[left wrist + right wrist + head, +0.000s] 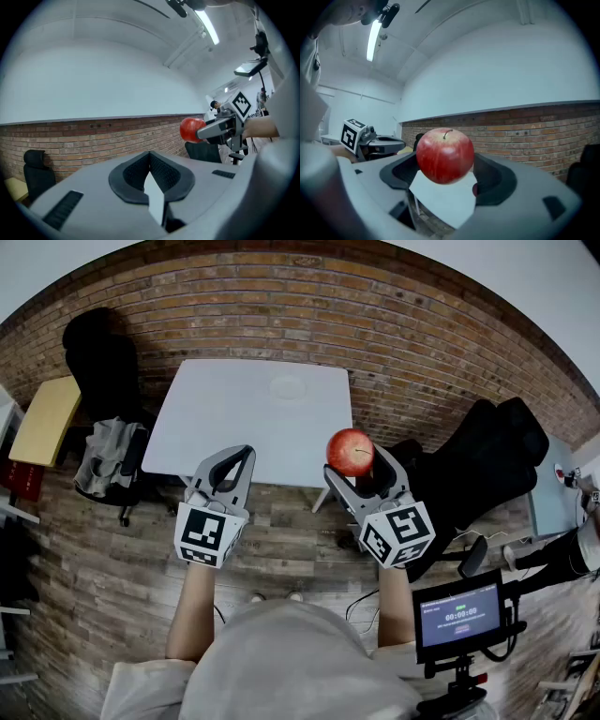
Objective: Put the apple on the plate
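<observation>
A red apple (350, 452) is held in the air, level, short of the white table's (216, 427) near edge, with my right gripper (353, 461) shut on it. In the right gripper view the apple (445, 155) sits upright between the dark pads (497, 180), stem up, and hides part of the table. A faint white plate (288, 387) lies near the table's far edge. My left gripper (246, 454) hovers beside it to the left, jaws shut and empty, its tips touching (150, 154). The left gripper view also catches the apple (190, 129) at the right.
A brick wall (422, 343) runs behind the table. A black chair draped with grey clothes (108, 460) stands at the left, by a yellow table (45, 418). Another black chair (487, 456) is at the right. A timer screen on a stand (459, 615) is near my right arm.
</observation>
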A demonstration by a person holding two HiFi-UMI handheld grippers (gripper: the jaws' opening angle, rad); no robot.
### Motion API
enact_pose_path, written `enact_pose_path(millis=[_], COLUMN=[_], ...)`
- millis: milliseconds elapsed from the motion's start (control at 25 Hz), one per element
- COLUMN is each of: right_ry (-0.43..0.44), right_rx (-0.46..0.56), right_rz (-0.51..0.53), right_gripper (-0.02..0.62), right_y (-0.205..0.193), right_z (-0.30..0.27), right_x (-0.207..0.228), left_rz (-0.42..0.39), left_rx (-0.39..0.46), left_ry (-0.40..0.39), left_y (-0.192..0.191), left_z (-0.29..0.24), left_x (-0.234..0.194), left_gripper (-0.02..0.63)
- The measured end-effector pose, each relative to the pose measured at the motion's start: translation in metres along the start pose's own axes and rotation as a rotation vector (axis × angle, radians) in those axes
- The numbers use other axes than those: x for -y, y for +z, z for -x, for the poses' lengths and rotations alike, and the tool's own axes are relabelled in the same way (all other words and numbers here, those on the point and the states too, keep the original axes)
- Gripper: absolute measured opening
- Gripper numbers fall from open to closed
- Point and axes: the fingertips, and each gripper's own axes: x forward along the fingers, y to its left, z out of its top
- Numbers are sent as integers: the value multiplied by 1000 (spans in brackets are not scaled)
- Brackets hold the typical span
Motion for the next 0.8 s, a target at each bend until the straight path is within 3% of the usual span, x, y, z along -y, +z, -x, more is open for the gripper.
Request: enact_pose_path(millis=[240,600,800], right_ry=[32,70,95], right_rx=[15,5,7], right_rz=[-60,24,21], right_gripper=[370,370,370], right_y=[-1,-6,-11], right_z=[1,3,5], right_x=[0,-9,-10], left_rz=[-22,-35,-27], left_rx=[24,29,19], left_ry=[-36,-43,-23], left_y=[4,1,-7], left_z=[0,4,8], left_x=[12,24,29], left_gripper=[6,6,6])
